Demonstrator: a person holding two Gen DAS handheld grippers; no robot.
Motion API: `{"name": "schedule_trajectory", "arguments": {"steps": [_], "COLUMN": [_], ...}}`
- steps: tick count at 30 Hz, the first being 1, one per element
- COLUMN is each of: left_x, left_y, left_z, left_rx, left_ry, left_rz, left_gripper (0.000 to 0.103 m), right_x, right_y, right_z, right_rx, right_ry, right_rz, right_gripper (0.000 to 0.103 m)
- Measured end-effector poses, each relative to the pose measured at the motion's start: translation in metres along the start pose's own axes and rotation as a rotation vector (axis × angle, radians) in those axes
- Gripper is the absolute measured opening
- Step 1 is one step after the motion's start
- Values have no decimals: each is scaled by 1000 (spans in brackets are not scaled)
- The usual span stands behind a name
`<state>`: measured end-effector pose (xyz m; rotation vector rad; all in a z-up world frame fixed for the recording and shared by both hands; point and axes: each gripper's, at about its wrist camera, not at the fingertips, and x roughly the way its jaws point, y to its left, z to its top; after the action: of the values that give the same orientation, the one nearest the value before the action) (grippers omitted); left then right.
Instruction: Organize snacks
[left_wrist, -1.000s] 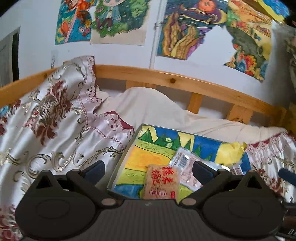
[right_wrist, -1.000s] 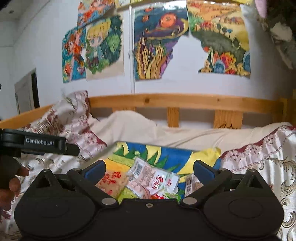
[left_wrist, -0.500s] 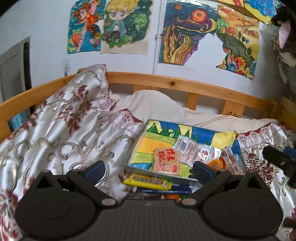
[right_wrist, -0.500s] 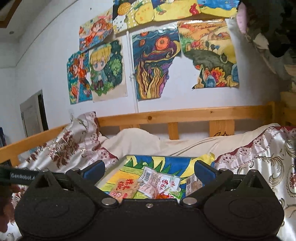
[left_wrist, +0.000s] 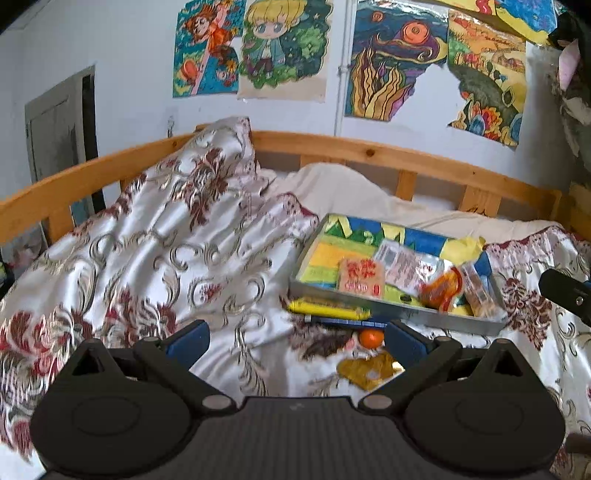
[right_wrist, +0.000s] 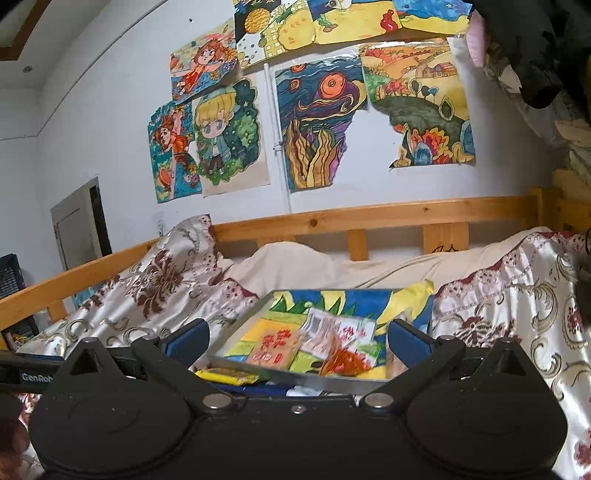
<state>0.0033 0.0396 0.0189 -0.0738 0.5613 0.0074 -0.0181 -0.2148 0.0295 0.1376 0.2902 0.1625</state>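
A shallow grey tray (left_wrist: 399, 308) (right_wrist: 258, 369) with a colourful painted bottom lies on the bed and holds several snack packets, among them a tan packet with red characters (left_wrist: 361, 277) (right_wrist: 275, 345) and an orange packet (left_wrist: 441, 288) (right_wrist: 345, 360). In front of the tray lie a yellow bar (left_wrist: 328, 309) (right_wrist: 227, 376), a small orange ball (left_wrist: 371, 338) and a gold wrapper (left_wrist: 367, 369). My left gripper (left_wrist: 295, 341) hangs open above the bedspread, short of the tray, holding nothing. My right gripper (right_wrist: 297, 338) is open and empty just before the tray's near edge.
A floral satin bedspread (left_wrist: 166, 251) covers the bed in folds. A wooden bed rail (left_wrist: 369, 151) runs behind it, with drawings (right_wrist: 317, 129) on the white wall. The other gripper's black body (left_wrist: 565, 291) shows at the right edge, and dark hanging clothes (right_wrist: 535, 48) sit top right.
Both grippers have drawn back and up from the tray, so more of the bed and the loose snacks in front of the tray have come into view. Both stay open.
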Motion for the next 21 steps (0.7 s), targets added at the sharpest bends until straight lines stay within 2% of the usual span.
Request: {"name": "schedule_trajectory", "arguments": {"steps": [7,14,21], "left_x": [-12,-20,-12], "left_y": [0,-4,-7], "left_z": [-15,-18,-22], "left_rx": [18,36,69], "left_ry": [6,-34,15], "left_rz": [-9,2,50], "left_gripper": [103,103,103], "right_x": [-8,1,11], "right_y": [11,18,19], "right_z": [-15,-32,-44], "right_rx": [-2,22,38], "right_ry": [58,190,284], "right_rz": [-4,-8,-30], "right_gripper": [102,102,102]}}
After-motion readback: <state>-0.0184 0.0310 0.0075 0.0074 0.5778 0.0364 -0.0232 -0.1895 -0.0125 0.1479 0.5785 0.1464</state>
